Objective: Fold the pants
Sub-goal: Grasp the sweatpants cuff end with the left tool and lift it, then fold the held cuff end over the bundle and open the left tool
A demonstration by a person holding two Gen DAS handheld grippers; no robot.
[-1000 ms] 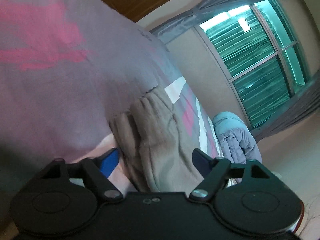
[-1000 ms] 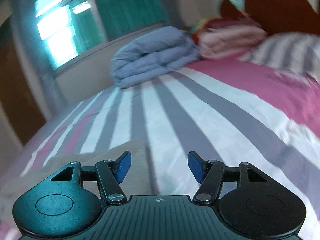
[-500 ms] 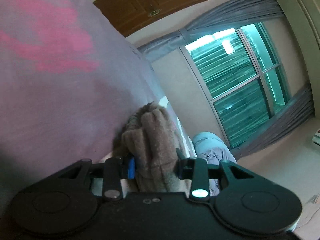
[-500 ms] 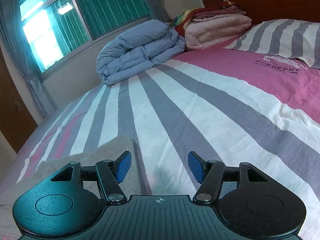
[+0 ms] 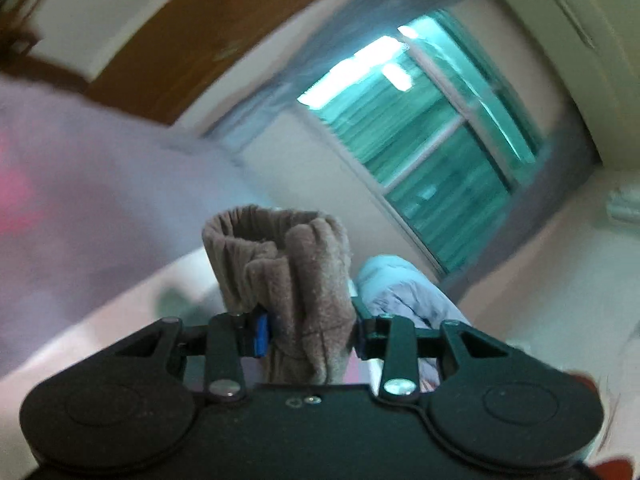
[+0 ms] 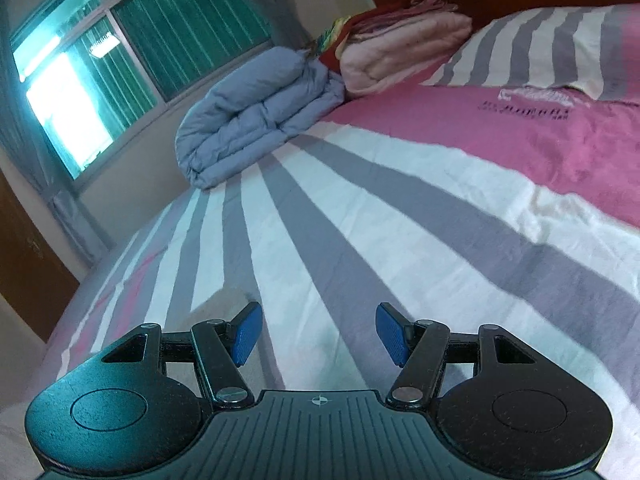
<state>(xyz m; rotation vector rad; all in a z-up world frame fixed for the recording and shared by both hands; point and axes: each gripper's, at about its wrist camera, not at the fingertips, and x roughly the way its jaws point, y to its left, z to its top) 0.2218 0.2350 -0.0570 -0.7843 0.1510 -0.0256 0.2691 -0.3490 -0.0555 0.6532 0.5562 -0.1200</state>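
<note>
In the left wrist view my left gripper [image 5: 310,334] is shut on a bunched fold of the brown fleece pants [image 5: 292,264], which stand up between its blue pads, lifted off the bed. The view is blurred. In the right wrist view my right gripper [image 6: 319,334] hangs open over the striped bedsheet [image 6: 360,240] with nothing between its fingers. A pale beige corner of the pants [image 6: 218,304] lies just left of its left pad.
A folded blue-grey duvet [image 6: 260,112] sits at the far side of the bed, with pink folded blankets [image 6: 400,52] and a striped pillow [image 6: 540,48] by the headboard. A window [image 5: 432,136] and a wooden door [image 6: 24,260] lie beyond.
My left gripper closed on the pants' edge and lifted it up off the bed, tilting toward the window. The right gripper shifted slightly over the sheet and stayed open.
</note>
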